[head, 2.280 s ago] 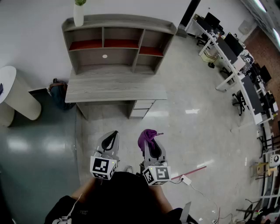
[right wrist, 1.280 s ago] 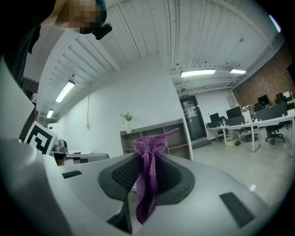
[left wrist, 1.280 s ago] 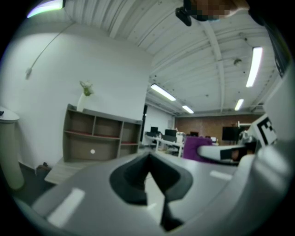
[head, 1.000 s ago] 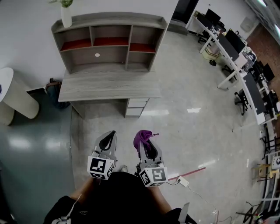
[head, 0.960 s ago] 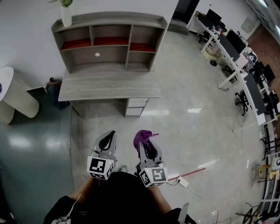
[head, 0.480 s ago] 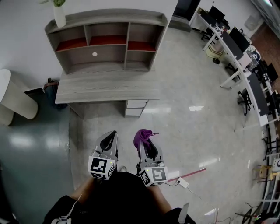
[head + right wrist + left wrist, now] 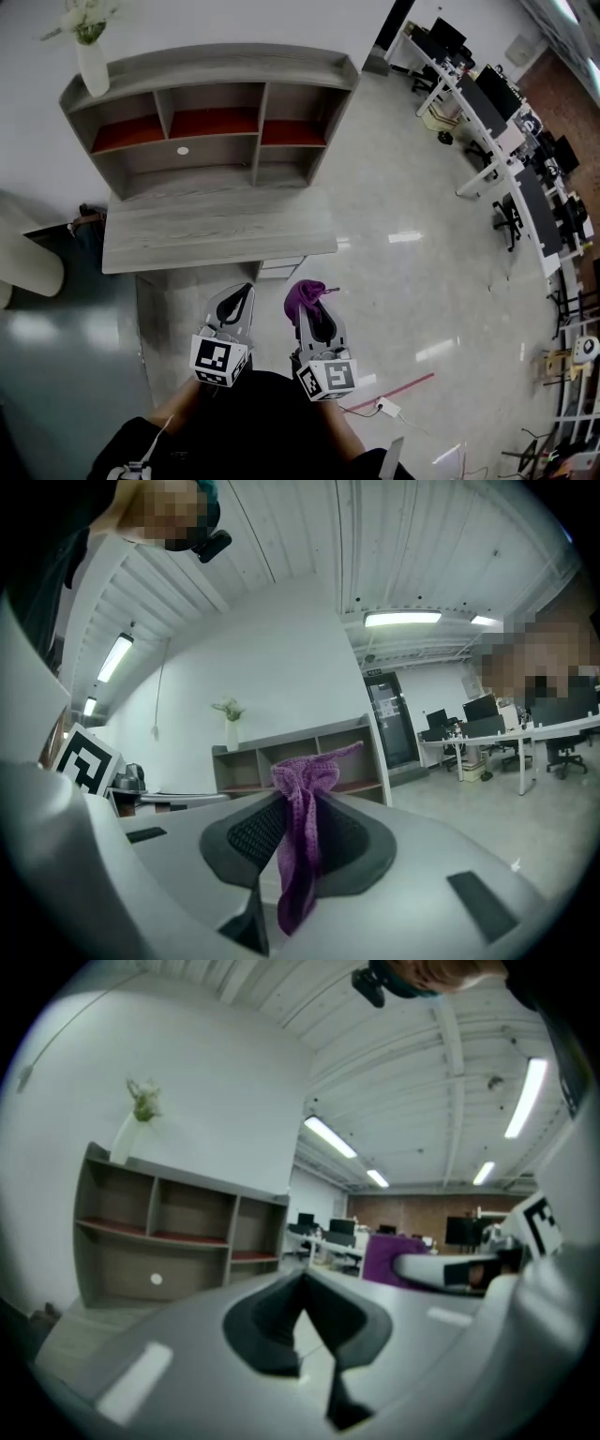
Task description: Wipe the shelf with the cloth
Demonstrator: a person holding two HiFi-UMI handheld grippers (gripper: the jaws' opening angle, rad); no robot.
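Right gripper (image 7: 311,309) first: its jaws are pinched on the purple cloth (image 7: 302,293), a bunch of it poking out past the tips and a tail hanging down between the pads in the right gripper view. Left gripper (image 7: 241,298) is beside it, jaws closed together with nothing between them. Both are held low in front of my operator's body, over the pale floor (image 7: 403,234).

So the cloth is in the claw, in the air, touching no surface. The grey shelf (image 7: 211,64) stands ahead on the back of a wooden desk (image 7: 216,230), well apart from both grippers. No wiping has begun as far as I can judge; I read this as the carry-and-approach step, cloth in hand, target in sight.

Next move, as I see it: close in on the desk, raise the right gripper to one of the boards and press the loose bunch of cloth flat before sweeping along it. A white vase (image 7: 92,66) with a sprig sits at the left end of the top board, so a stroke there should stop short of it. The red-lined compartments are narrow, and the gripper will need to enter level.
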